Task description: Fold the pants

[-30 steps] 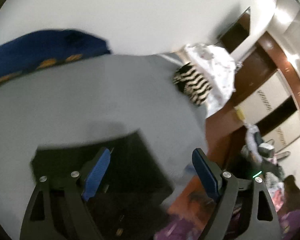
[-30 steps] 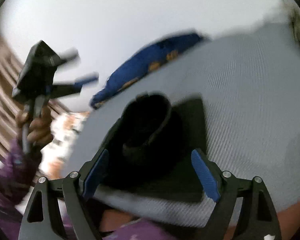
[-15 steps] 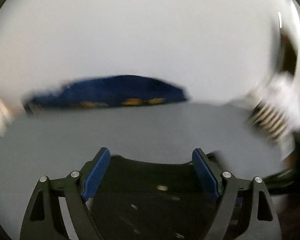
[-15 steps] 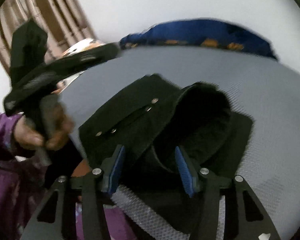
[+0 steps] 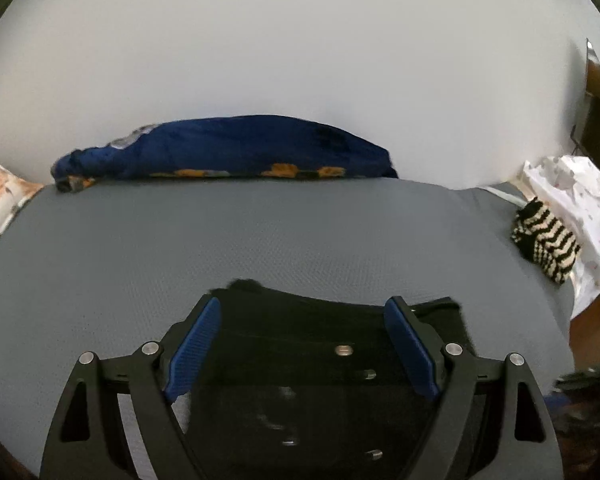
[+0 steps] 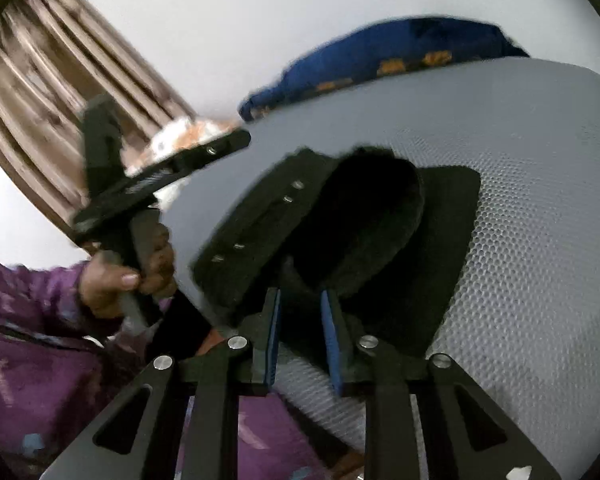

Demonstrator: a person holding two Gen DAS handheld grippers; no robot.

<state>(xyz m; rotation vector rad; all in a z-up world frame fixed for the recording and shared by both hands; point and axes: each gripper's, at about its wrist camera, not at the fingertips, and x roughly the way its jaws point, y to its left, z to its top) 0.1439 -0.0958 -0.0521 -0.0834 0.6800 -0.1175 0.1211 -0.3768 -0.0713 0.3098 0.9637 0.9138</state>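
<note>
- The black pants lie folded on the grey bed, near its front edge (snaps showing along the waistband).
- The left gripper hovers over them, jaws spread wide, holding nothing.
- The right gripper has its blue pads drawn close together, pinching the near edge of the pants.
- A blue cushion sits at the far edge.

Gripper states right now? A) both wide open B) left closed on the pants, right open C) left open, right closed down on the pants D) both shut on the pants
C: the left gripper has its fingers spread wide over the black pants, while the right gripper has its fingers drawn narrow on a fold of the pants.
</note>
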